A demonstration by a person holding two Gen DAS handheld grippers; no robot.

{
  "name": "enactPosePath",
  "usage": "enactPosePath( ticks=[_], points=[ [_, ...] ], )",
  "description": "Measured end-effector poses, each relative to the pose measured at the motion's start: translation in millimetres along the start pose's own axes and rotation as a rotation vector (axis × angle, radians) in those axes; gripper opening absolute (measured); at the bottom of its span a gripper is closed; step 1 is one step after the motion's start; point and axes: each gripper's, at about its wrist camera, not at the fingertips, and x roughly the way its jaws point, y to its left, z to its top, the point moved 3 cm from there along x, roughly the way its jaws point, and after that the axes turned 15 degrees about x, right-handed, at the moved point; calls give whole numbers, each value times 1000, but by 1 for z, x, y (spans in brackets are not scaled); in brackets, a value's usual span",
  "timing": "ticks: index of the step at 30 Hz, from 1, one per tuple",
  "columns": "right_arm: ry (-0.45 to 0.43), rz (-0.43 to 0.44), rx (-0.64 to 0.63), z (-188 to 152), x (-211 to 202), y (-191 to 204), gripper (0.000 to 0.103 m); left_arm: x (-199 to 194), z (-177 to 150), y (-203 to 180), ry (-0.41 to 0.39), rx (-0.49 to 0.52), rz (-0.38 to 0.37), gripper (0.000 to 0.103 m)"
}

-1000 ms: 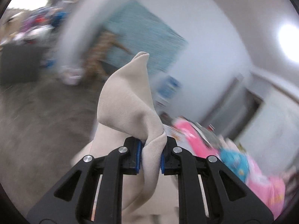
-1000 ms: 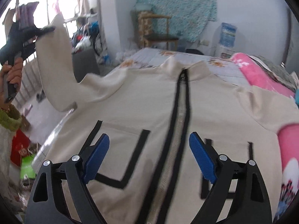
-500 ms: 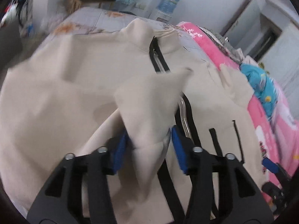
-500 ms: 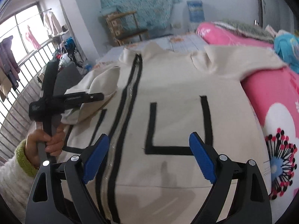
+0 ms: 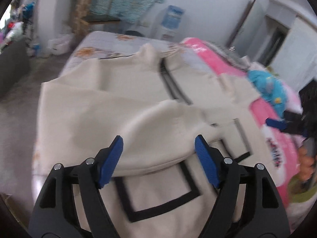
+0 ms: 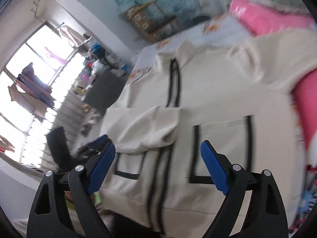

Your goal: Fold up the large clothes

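Observation:
A beige zip jacket (image 5: 126,91) lies front up on the bed, with a black zipper (image 5: 174,87) and black pocket outlines (image 5: 158,202). One sleeve (image 5: 154,130) is folded across its chest. My left gripper (image 5: 158,140) hovers just over that sleeve's folded edge. Its jaws are opening, and the cloth lies loose under them with no pad pressing on it. In the right wrist view the same jacket (image 6: 218,107) and folded sleeve (image 6: 146,127) appear tilted. My right gripper (image 6: 158,145) stands open above the lower zipper (image 6: 162,168), holding nothing.
A pink quilt (image 5: 214,59) and a blue garment (image 5: 271,91) lie along the jacket's right side. A wooden chair (image 5: 93,10) and a water dispenser (image 5: 170,21) stand beyond the bed. Grey floor (image 5: 15,119) and a dark cabinet (image 6: 103,91) lie to the left, under a window (image 6: 29,75).
The left gripper brought the sleeve down from the air, laid it across the jacket's front and let go as its jaws spread. The right wrist view rolled and swung; its jaws stayed open.

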Motion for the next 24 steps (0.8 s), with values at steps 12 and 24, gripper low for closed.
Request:
enactPosePath(
  ticks=[12,24],
  points=[
    [306,-57,254,26,137,-38,54,11,-36,-1,45,24,127,63],
    [344,-82,69,15,160,-8,28,7,-49,5,-12,14,60,59]
  ],
)
